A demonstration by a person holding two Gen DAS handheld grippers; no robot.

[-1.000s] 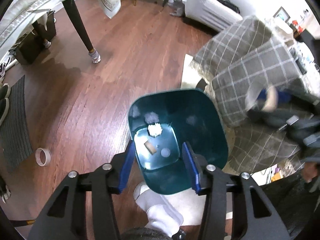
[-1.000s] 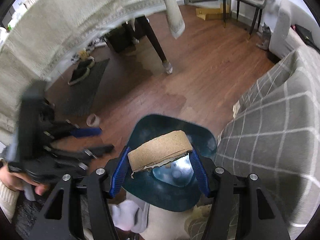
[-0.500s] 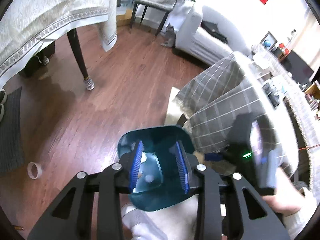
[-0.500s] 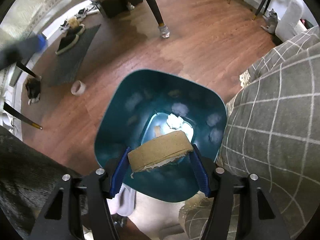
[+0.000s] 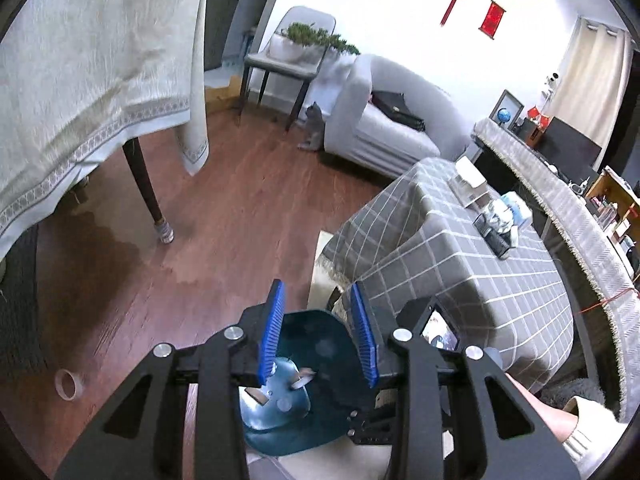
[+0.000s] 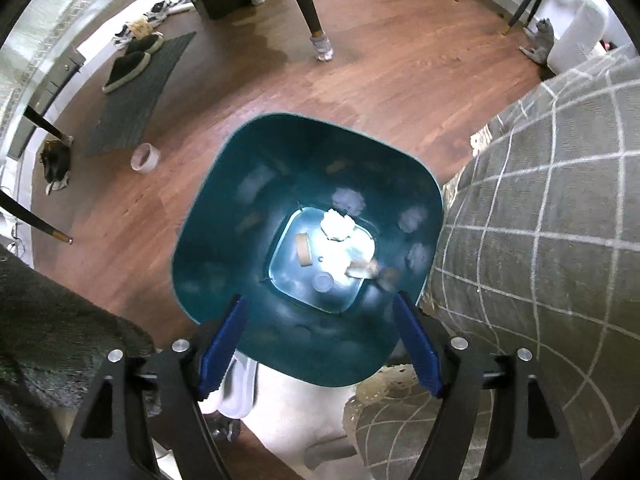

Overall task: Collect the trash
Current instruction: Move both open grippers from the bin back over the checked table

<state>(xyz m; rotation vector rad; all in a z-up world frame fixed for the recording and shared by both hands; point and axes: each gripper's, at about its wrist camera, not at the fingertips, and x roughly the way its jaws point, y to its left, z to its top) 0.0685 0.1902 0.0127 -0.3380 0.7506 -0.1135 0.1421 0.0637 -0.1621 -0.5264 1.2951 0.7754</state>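
1. We hold the right gripper (image 6: 320,348) almost straight down over the mouth of the deep teal plastic waste bin (image 6: 224,200), so that anything let go falls inside rather than onto the wooden floor (image 6: 384,76).
2. Its blue-padded jaws are opening, and nothing is between them; a brown cardboard scrap (image 6: 366,269), blurred, shows low in the bin near the bottom, which we judge to be the piece just dropped.
3. The bin stands on the floor just beside the grey checked cover (image 6: 552,208), near the surface we are clearing.
4. On its pale bottom lie a crumpled white paper wad (image 6: 338,225) and a small tan strip (image 6: 303,249).
5. Our left gripper (image 5: 318,336) is raised beside the bin with its jaws narrow and empty, out of the drop path.
6. A roll of clear tape (image 6: 145,157) lies on the floor, uncollected.
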